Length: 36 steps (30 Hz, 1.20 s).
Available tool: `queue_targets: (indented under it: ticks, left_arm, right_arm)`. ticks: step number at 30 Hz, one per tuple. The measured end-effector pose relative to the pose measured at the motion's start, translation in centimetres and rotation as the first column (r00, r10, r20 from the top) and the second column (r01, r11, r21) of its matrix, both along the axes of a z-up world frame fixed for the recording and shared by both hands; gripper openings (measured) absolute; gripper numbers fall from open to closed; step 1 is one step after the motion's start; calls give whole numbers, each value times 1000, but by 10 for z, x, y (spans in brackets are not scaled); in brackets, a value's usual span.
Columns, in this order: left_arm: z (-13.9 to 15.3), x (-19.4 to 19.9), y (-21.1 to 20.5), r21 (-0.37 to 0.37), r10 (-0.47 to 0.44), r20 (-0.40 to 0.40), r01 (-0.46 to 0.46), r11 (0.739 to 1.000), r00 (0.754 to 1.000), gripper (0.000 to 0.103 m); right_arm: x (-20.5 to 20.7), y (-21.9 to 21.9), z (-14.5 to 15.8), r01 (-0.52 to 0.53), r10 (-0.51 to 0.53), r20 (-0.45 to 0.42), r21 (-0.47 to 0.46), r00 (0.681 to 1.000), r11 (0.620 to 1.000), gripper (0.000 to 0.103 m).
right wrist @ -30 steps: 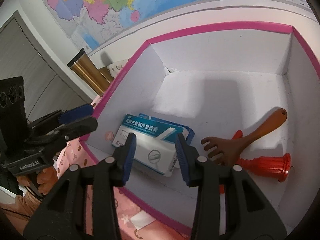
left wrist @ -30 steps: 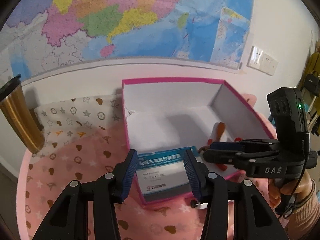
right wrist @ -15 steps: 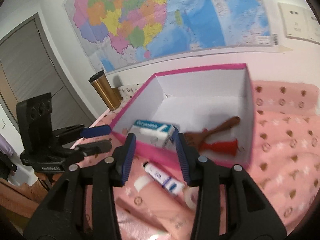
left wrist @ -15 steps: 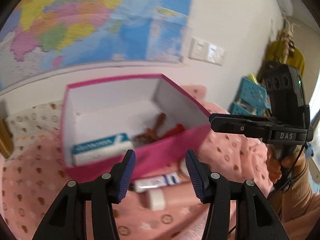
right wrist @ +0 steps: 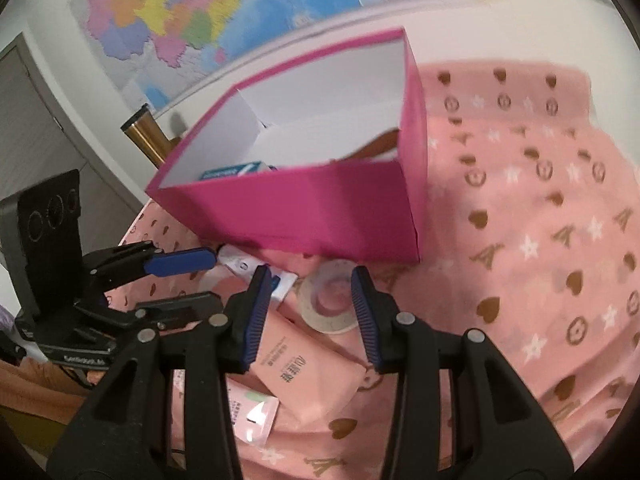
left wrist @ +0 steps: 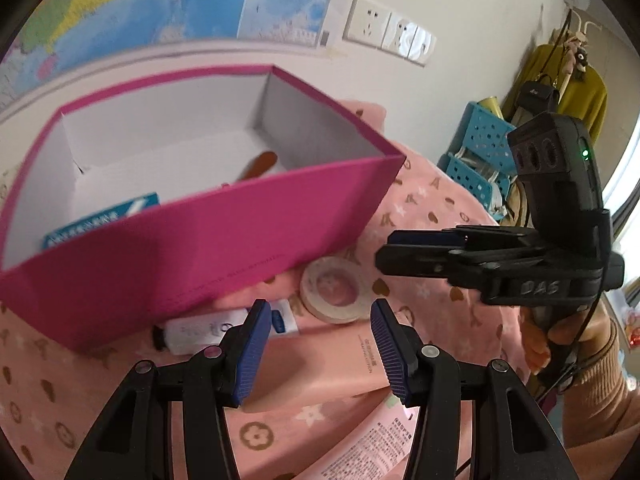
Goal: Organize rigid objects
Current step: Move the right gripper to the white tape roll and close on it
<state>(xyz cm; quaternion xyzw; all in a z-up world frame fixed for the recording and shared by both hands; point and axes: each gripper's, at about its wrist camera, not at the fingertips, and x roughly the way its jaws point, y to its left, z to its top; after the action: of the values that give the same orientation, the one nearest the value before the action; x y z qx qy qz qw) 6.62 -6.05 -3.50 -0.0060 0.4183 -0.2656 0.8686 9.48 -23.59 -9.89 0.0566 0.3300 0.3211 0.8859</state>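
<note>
Both grippers, left gripper (left wrist: 316,348) and right gripper (right wrist: 308,316), hang with jaws apart and empty over the tape roll (right wrist: 328,304), lying on the cloth beside the pink box (right wrist: 304,212). A good pick probably straddles the ring's rim before closing.

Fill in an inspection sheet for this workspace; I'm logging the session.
Surface: pink patterned cloth.
Job's things: open magenta cardboard box holding blue-white carton and brown handle; white tape roll, white tube, pink pouch outside, in front.
Clutter: gold tumbler.
Grippers: left gripper and right gripper open, empty.
Cables: black lead by right gripper's handle.
Surroundings: wall map, sockets, blue crates.
</note>
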Motion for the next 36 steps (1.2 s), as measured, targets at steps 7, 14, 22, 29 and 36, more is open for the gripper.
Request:
queue_targets:
  ticks: [7,14,22,29,36]
  left_arm:
    - [-13,10,-11,10,0,-50,1,1000,999,51]
    - [-19,14,-12,-9,3,-85,-4,1000,996,49]
    - [-23,14,-16,-10,-1,-103,0,1000,995,44]
    - [-23,14,-16,-17,0,-113,-1,1000,994,44]
    - [-26,16,-18,-30,-5,-132,1,1000,991,44]
  right_arm:
    - [16,7,-24,35,-39,-46,-75,998,997,44]
    - [19,12,-29,47,-51,-39,-107,998,993,44]
    - [23,24,-31,52,-55,-14,-166,998,985,43]
    - [24,33,-32,70,-66,28,-241,997,968,23]
    - [20,29,-34,75,-69,37,-213,997,974,17]
